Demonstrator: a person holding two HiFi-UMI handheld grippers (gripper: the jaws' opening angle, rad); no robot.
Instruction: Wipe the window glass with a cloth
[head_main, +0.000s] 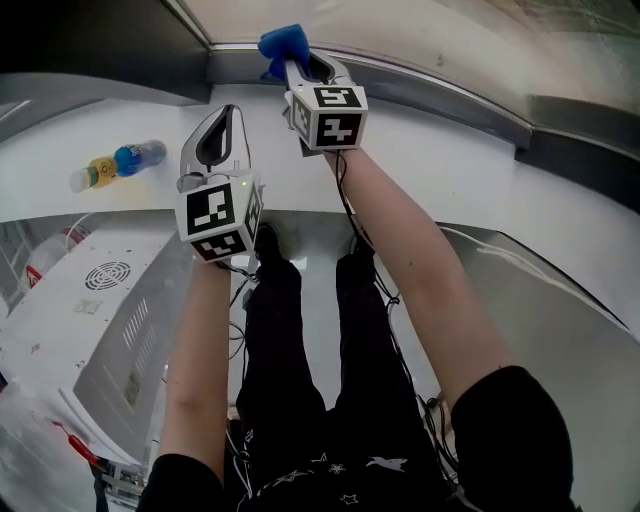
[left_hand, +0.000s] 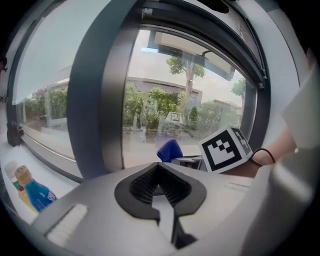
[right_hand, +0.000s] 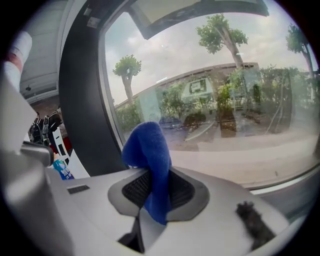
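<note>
A blue cloth (head_main: 281, 44) is pinched in my right gripper (head_main: 297, 66), which is shut on it and held up close to the window glass (head_main: 420, 28). In the right gripper view the blue cloth (right_hand: 149, 159) sticks up from between the jaws in front of the window glass (right_hand: 235, 95). My left gripper (head_main: 224, 112) hangs lower and to the left over the white sill (head_main: 130, 120), shut with nothing in it. From the left gripper view, the shut gripper (left_hand: 158, 167) points at the window glass (left_hand: 185, 105), with the blue cloth (left_hand: 169, 149) just beyond.
A bottle of blue liquid (head_main: 116, 164) lies on the sill at the left and also shows as a bottle (left_hand: 33, 192). A dark window post (left_hand: 97, 95) stands left of the pane. A white vented box (head_main: 100, 300) sits lower left. Cables trail by the person's legs (head_main: 300, 340).
</note>
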